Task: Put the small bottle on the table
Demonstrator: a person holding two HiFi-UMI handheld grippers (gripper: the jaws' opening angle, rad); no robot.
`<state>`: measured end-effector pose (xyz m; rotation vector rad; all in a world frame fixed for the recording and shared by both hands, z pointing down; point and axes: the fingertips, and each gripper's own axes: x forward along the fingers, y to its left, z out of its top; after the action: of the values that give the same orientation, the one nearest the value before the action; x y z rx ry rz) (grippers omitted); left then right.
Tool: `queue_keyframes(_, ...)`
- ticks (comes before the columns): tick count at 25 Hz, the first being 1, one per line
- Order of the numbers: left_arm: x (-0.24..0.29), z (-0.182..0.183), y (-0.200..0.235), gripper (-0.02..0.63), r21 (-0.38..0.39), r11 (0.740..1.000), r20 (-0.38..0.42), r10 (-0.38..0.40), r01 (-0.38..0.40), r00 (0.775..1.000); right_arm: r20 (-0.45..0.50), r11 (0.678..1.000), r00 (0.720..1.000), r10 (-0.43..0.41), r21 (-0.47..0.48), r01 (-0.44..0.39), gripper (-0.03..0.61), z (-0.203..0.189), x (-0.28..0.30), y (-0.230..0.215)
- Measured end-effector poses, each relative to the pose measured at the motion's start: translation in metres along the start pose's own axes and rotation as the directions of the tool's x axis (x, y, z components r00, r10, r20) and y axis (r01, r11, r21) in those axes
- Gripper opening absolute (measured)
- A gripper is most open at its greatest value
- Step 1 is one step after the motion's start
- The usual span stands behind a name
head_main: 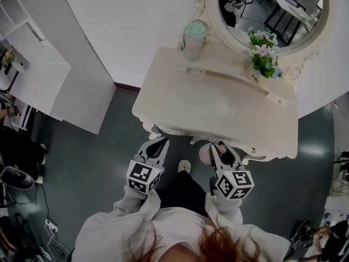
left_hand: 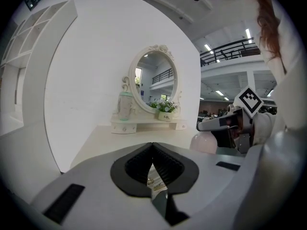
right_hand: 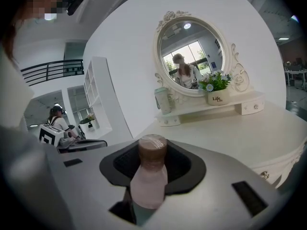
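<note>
The right gripper (right_hand: 152, 153) clamps the small pale-pink plastic bottle with a brown cap (right_hand: 149, 178) between its jaws, just short of the front edge of the cream ornate dressing table (head_main: 218, 105). The left gripper (left_hand: 152, 148) hangs alongside, jaws pressed together, empty.

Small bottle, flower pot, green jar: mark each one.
small bottle (right_hand: 149, 176), right gripper view, on the middle of its pink body.
flower pot (right_hand: 220, 98), right gripper view, on its white printed front.
green jar (head_main: 194, 41), head view, on its side wall.

L gripper (left_hand: 152, 146) jaws together, mirror (left_hand: 154, 83) ahead
</note>
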<state>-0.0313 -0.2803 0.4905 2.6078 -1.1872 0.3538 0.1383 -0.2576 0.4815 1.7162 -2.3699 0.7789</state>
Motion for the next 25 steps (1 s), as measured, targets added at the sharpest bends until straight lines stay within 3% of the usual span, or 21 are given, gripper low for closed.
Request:
queue_keyframes(13, 0.051, 0.01, 0.01, 0.015, -0.003, 0.999, -0.017, 0.04, -0.04, 0.999, 0.026, 0.999, 0.999, 0.037, 0.0, -0.037, 0.146, 0.03, 0.036, -0.044)
queue_keyframes(25, 0.073, 0.019, 0.024, 0.015, -0.01, 0.998, -0.01, 0.066, -0.066, 0.998, -0.001, 0.996, 0.996, 0.084, -0.03, -0.084, 0.146, 0.046, 0.077, -0.058)
